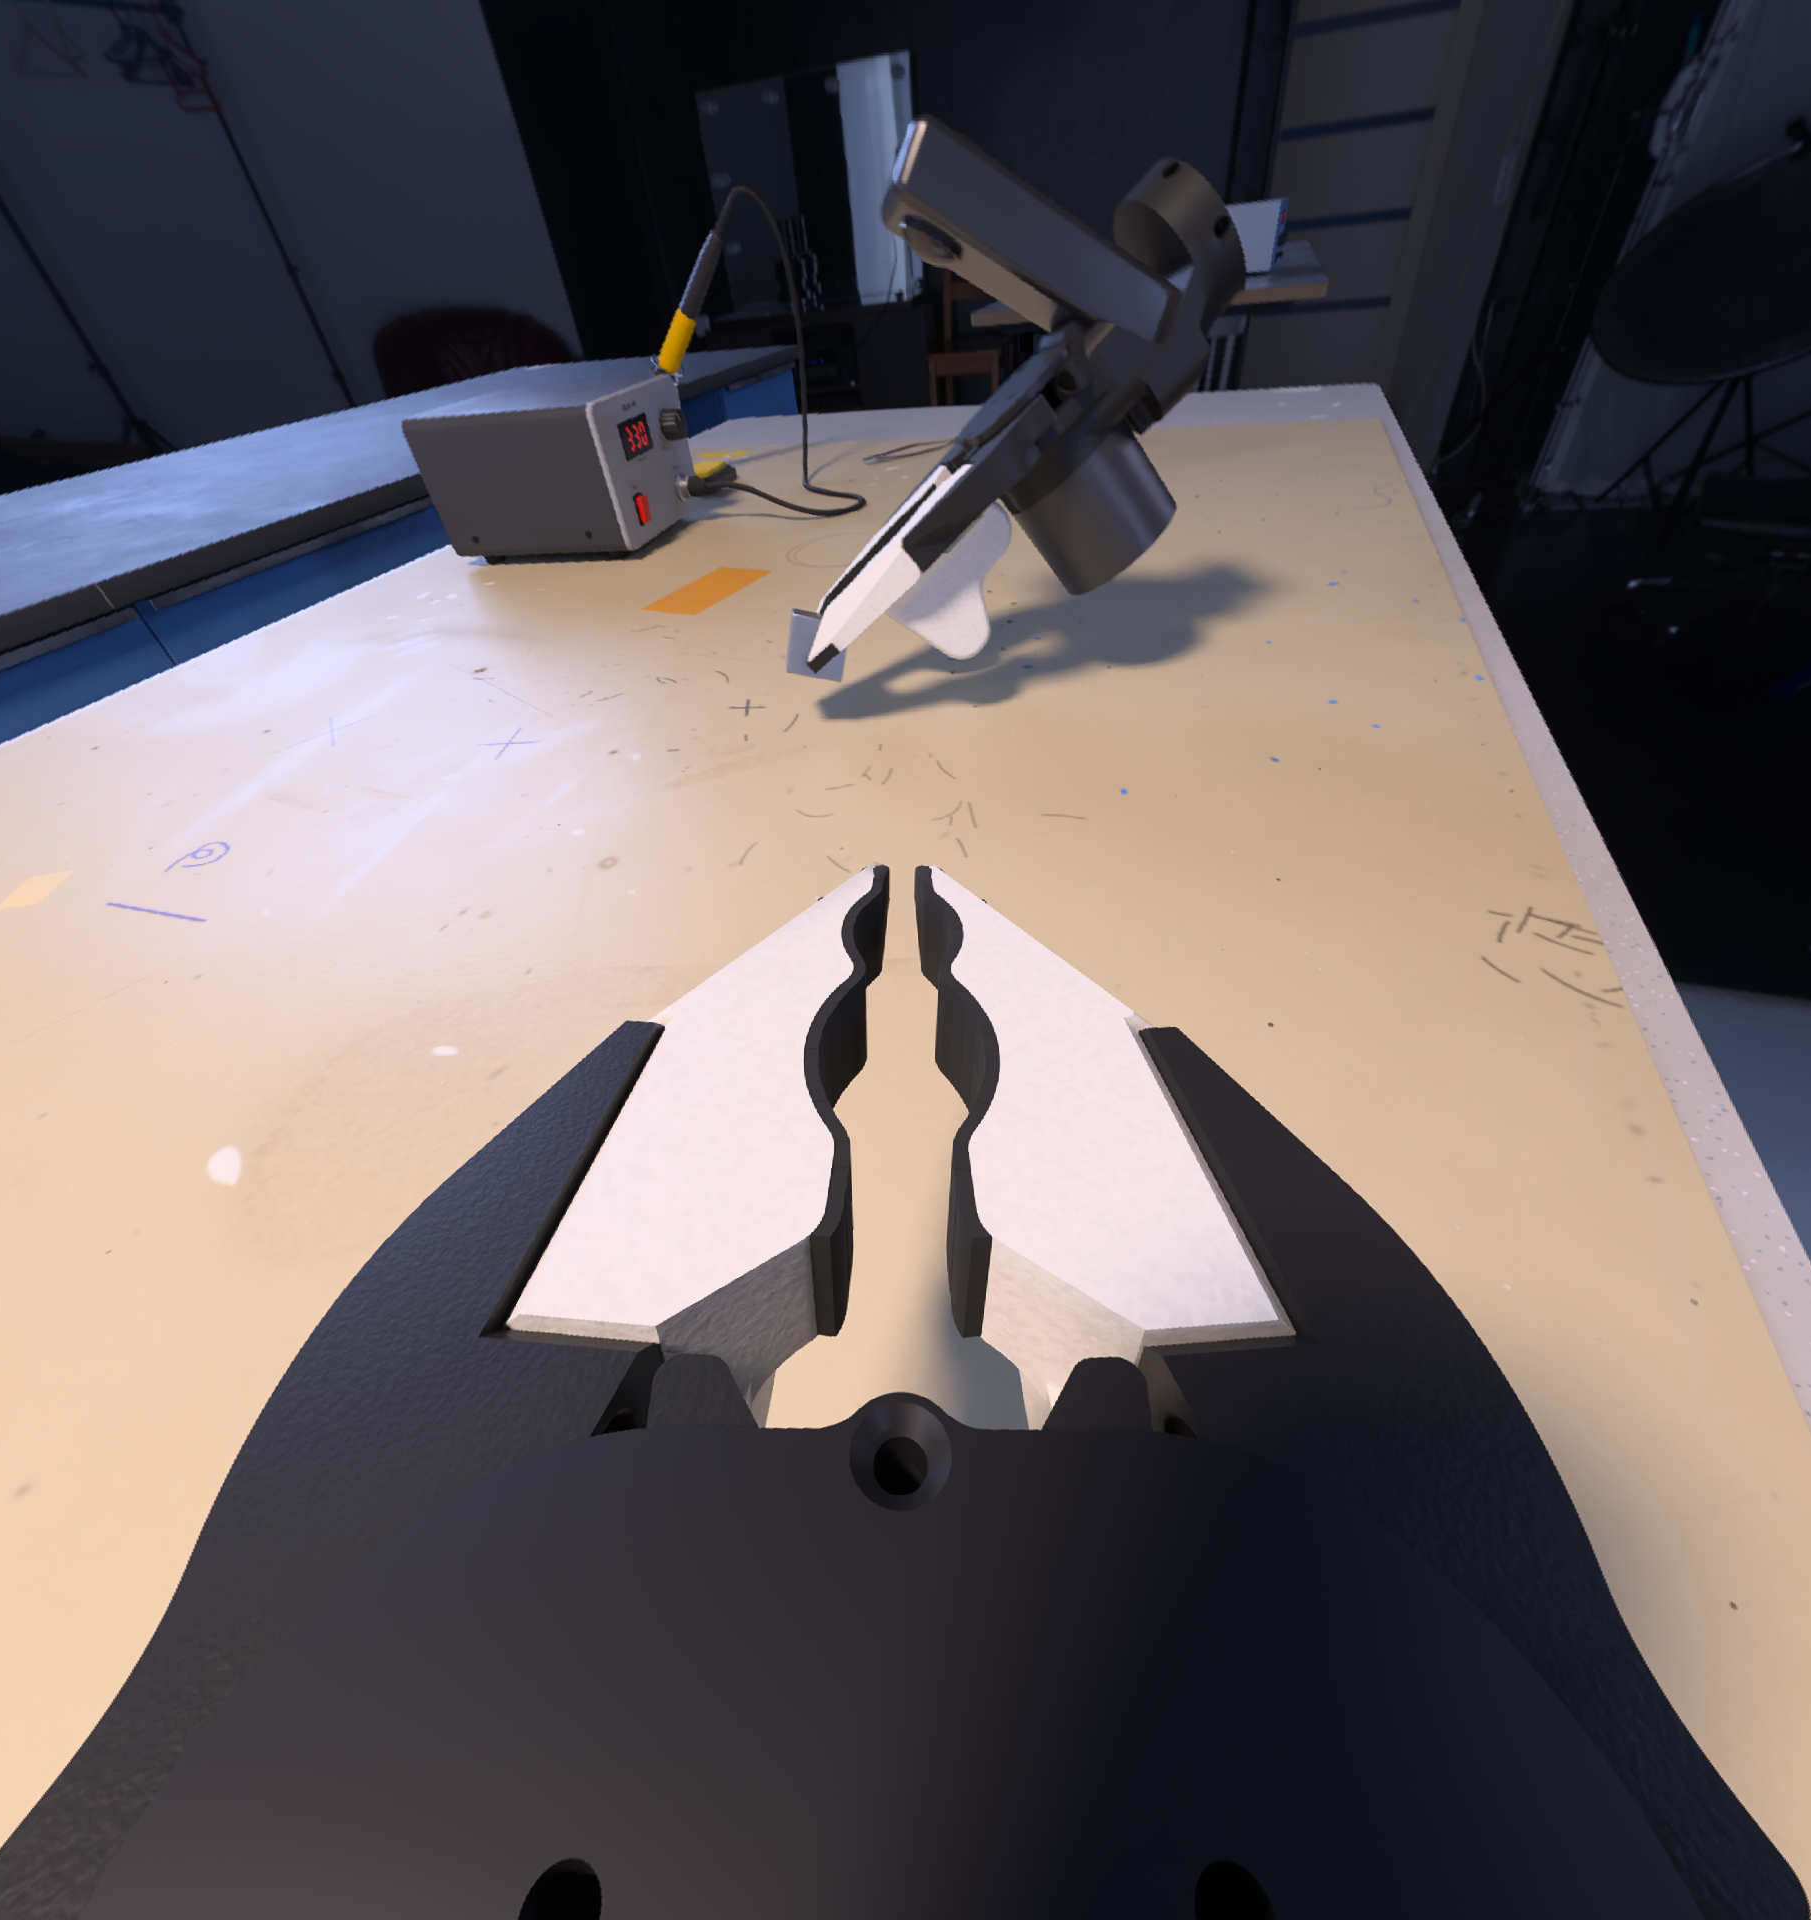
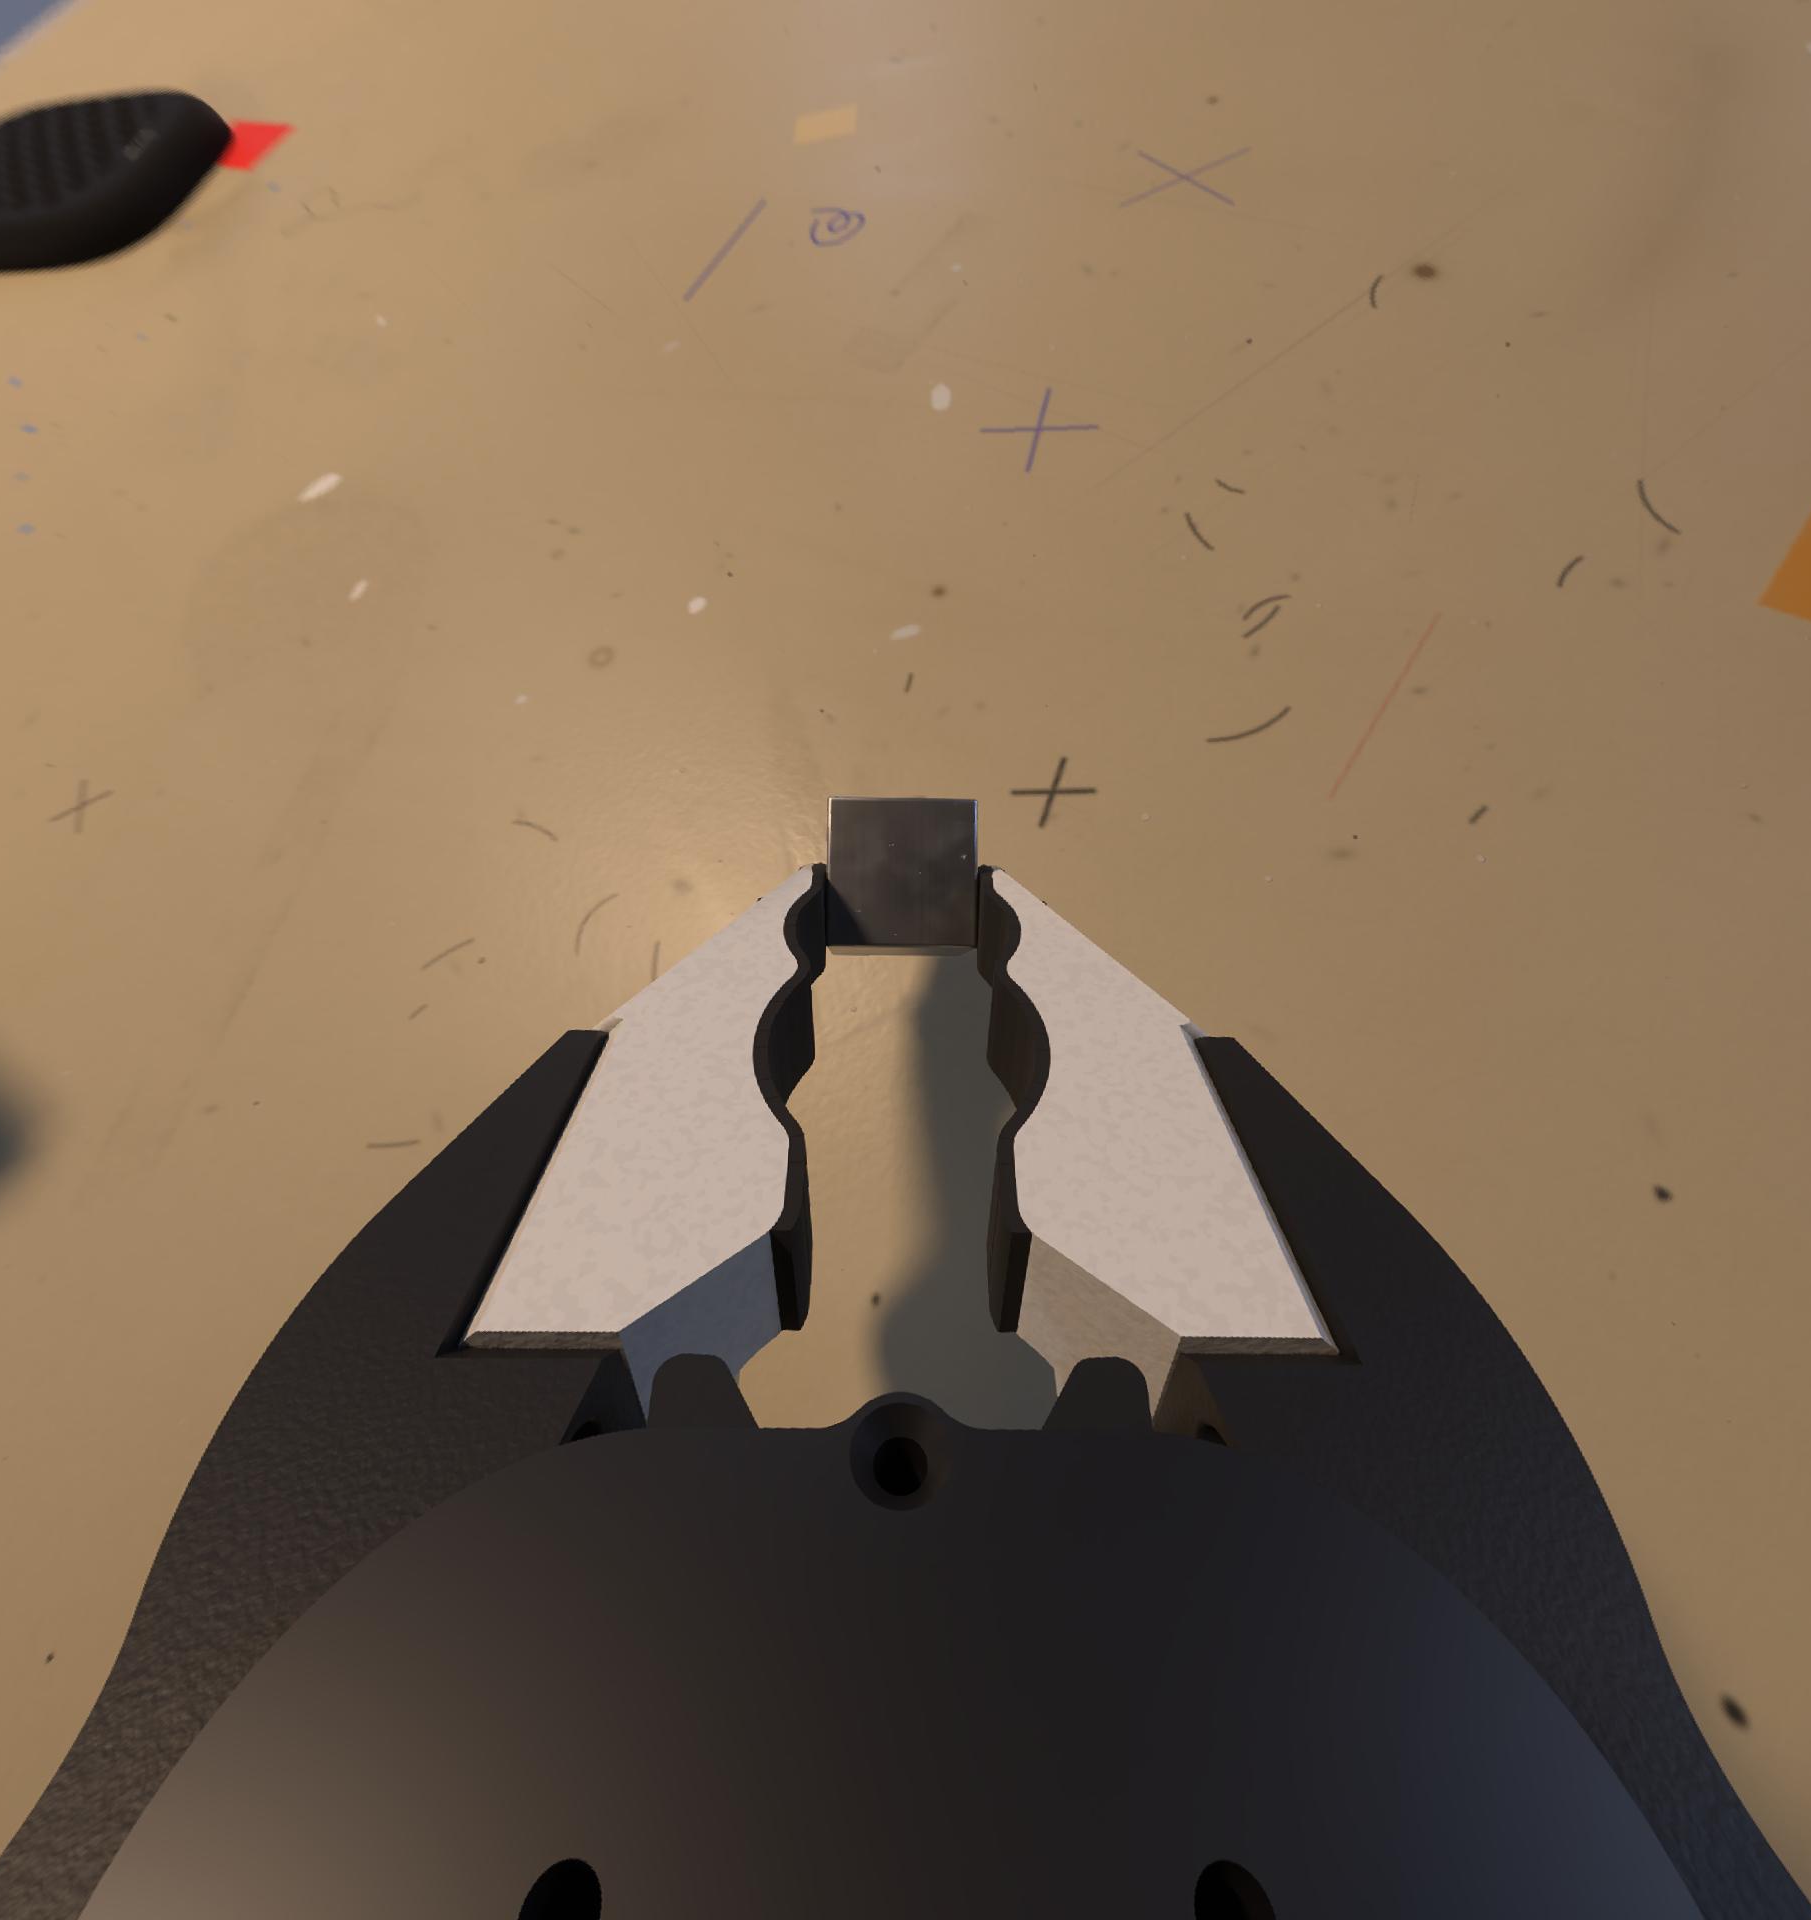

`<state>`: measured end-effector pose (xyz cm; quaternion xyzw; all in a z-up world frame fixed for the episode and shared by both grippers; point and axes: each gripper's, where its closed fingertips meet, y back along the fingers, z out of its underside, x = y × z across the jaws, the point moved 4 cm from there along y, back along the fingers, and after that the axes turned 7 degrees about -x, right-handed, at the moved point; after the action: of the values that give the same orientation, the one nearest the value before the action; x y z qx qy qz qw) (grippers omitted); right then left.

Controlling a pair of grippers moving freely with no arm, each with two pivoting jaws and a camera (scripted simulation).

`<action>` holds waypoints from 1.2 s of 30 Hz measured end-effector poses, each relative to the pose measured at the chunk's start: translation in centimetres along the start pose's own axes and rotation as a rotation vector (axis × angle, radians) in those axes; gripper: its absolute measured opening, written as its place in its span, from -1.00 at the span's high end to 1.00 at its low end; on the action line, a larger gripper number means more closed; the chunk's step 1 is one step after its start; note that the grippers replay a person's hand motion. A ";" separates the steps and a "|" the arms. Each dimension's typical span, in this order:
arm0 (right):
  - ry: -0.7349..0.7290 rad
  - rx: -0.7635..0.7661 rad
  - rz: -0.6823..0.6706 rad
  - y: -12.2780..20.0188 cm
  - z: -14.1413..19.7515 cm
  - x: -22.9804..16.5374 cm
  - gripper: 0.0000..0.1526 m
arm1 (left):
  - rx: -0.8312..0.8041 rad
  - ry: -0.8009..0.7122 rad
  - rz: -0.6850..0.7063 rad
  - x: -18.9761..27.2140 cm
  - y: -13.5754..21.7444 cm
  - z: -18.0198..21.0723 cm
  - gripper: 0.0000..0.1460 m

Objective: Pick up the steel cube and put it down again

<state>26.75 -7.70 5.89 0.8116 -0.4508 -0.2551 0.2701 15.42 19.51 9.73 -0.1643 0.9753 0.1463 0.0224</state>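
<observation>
The steel cube (image 2: 901,862) is small, grey and shiny. In the right wrist view my right gripper (image 2: 901,896) is shut on it, and the two fingertips press its left and right sides. In the left wrist view the right gripper (image 1: 826,652) tilts down toward the tan table (image 1: 1244,852), with the cube (image 1: 803,639) at its tips, at or just above the surface. I cannot tell whether the cube touches the table. My left gripper (image 1: 901,875) is nearer the front, low over the table, with its jaws almost together and nothing between them.
A grey soldering station (image 1: 558,468) with a yellow-handled iron (image 1: 677,338) and a black cable stands at the back left. An orange tape patch (image 1: 703,590) lies near the cube. The table's right edge (image 1: 1607,935) is close. A black textured object (image 2: 70,177) lies far left by a red patch (image 2: 257,140).
</observation>
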 end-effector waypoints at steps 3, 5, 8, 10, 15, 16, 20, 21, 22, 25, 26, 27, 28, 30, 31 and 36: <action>0.049 0.025 0.007 -0.6 -0.7 -0.3 0.63 | -0.027 -0.036 -0.006 0.6 -0.7 0.2 0.94; 0.079 0.100 0.003 -0.9 -1.8 -0.3 0.63 | -0.052 -0.065 -0.020 0.9 -1.0 0.4 0.94; -0.029 0.211 -0.115 -1.3 -4.0 -0.4 0.63 | -0.069 -0.083 -0.025 1.0 -1.4 0.8 0.93; -0.102 0.215 -0.171 -2.0 -5.1 0.0 0.63 | -0.075 -0.073 -0.016 1.0 -1.5 1.1 0.93; -0.032 -0.198 -0.225 -5.1 -3.8 0.9 0.63 | -0.075 -0.058 -0.010 0.8 -1.5 1.3 0.93; 0.025 -0.268 -0.175 -5.4 -3.6 1.2 0.63 | -0.078 -0.060 -0.014 0.7 -1.4 1.3 0.93; 0.253 -0.453 -0.045 -4.8 -3.3 1.1 0.63 | -0.085 -0.061 -0.027 0.3 -1.3 1.3 0.94; 0.311 -0.507 -0.022 -4.5 -3.1 1.0 0.63 | -0.086 -0.055 -0.026 0.3 -1.2 1.3 0.94; 0.365 -0.569 0.003 -4.3 -2.9 0.9 0.63 | -0.085 -0.051 -0.024 0.2 -1.2 1.3 0.94; 0.454 -0.654 0.007 -4.0 -2.5 0.5 0.63 | -0.091 -0.054 -0.021 0.4 -1.3 1.3 0.93; 0.457 -0.667 -0.004 -3.9 -2.5 0.4 0.63 | -0.094 -0.061 -0.021 0.5 -1.3 1.4 0.93; 0.457 -0.675 -0.013 -3.9 -2.5 0.4 0.63 | -0.099 -0.068 -0.022 0.5 -1.3 1.4 0.93; 0.457 -0.678 -0.025 -3.9 -2.5 0.4 0.63 | -0.102 -0.075 -0.024 0.6 -1.4 1.4 0.93; 0.464 -0.676 -0.083 -3.6 -2.6 0.2 0.48 | -0.108 -0.088 -0.025 0.7 -1.4 1.4 0.93; 0.478 -0.668 -0.104 -3.4 -2.8 0.2 0.34 | -0.110 -0.091 -0.026 0.8 -1.4 1.4 0.93; 0.582 -0.655 -0.139 -2.3 -3.5 1.1 0.23 | -0.117 -0.087 -0.023 0.6 -1.4 1.5 0.93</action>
<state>30.89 -6.86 6.70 0.7494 -0.1957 -0.1628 0.6112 15.28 18.50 7.81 -0.1702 0.9612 0.2096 0.0567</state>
